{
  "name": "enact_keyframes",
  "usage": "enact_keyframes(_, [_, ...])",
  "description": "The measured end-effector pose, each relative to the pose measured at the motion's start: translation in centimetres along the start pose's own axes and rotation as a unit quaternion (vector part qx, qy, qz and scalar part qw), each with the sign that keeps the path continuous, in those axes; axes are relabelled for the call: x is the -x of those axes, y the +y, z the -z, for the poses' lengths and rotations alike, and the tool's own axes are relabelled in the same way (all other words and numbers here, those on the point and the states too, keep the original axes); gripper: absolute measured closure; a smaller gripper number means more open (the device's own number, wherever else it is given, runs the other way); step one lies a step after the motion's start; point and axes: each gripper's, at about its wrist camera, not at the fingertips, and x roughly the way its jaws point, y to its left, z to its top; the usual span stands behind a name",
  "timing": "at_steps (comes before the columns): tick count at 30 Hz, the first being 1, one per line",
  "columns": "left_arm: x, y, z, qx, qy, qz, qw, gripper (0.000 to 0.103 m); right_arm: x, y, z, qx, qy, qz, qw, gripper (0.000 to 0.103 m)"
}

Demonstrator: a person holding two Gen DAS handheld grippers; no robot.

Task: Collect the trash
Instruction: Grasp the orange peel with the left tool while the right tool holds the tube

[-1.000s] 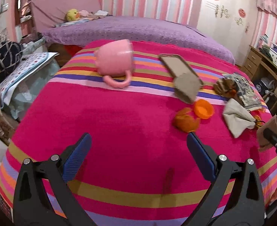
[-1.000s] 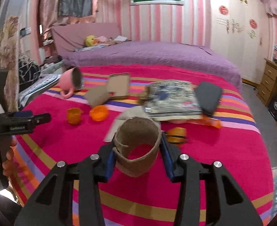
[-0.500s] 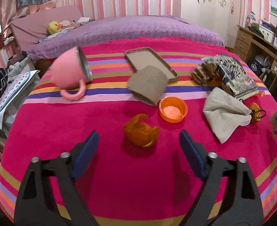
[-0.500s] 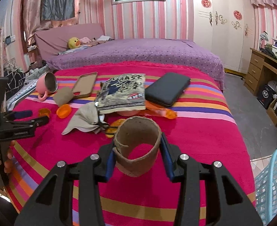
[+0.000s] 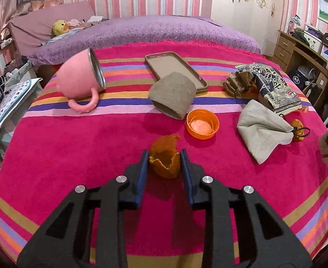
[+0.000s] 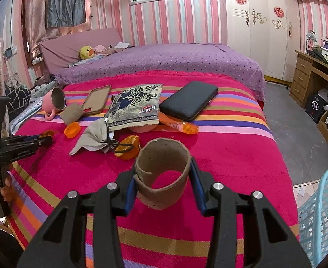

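The left tool (image 5: 164, 160) is closing its jaws on a curled piece of orange peel (image 5: 164, 162) that sits on the striped bedspread (image 5: 74, 147); the blue pads stand at the peel's two sides, touching or nearly so. Just beyond the peel lies an orange bottle cap (image 5: 202, 126), open side up, and behind that a flattened cardboard tube (image 5: 173, 98) resting against the end of a brown phone case (image 5: 175, 68). A pink mug (image 5: 81, 82) lies tipped on its side to the left, well apart. To the right sit a grey cloth pouch (image 5: 261, 131), a printed snack bag (image 5: 273, 87) and a crumpled brown wrapper (image 5: 238, 84).

The right tool (image 6: 162, 178) holds a cardboard roll (image 6: 162, 174) upright between its pads, raised above the bed. Ahead of it lie another piece of orange peel (image 6: 128, 148) with a black hair tie (image 6: 121, 146) on it, an orange wrapper (image 6: 181, 126) and a black wallet (image 6: 188, 100). A light blue basket (image 6: 322, 212) stands on the floor at the right edge.
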Motion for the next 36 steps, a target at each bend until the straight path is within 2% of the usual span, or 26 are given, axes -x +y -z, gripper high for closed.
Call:
enact_keyframes(7, [2.0,-0.9,0.2,0.011,-0.017,-0.009,0.9998,0.076,0.8,-1.2,0.6,-0.006,-0.003,0.003,1.000,0.061])
enact_keyframes(16, [3.4,-4.6,0.6,-0.011,-0.030,-0.004,0.9995,0.076,1.6,-3.4,1.2,-0.021,-0.007,0.008,1.000,0.061])
enact_keyframes(24, [7.2,-10.0,-0.2,-0.039,-0.085,0.000,0.9956,0.076,4.5,-6.9,1.0,-0.038,-0.027,0.018,0.999,0.061])
enact_keyframes(27, [7.8,-12.2,-0.6,-0.029,-0.087,0.022,0.9956,0.076,6.7,-9.3,0.9,-0.051,-0.038,0.029,0.998,0.061])
enact_keyframes(28, [8.0,-13.7,-0.8,-0.025,-0.086,0.041,0.9952,0.076,7.5,-10.1,0.8,-0.049,-0.040,0.037,0.997,0.061])
enact_keyframes(33, [8.5,-20.2,-0.8,-0.042,-0.091,0.076,0.9920,0.076,11.6,-16.1,1.9,-0.044,-0.036,0.101,0.993,0.060])
enact_keyframes(36, [8.6,-24.9,-0.4,-0.057,-0.082,0.120,0.9877,0.076,13.6,-20.0,3.0,-0.045,-0.027,0.143,0.988,0.060])
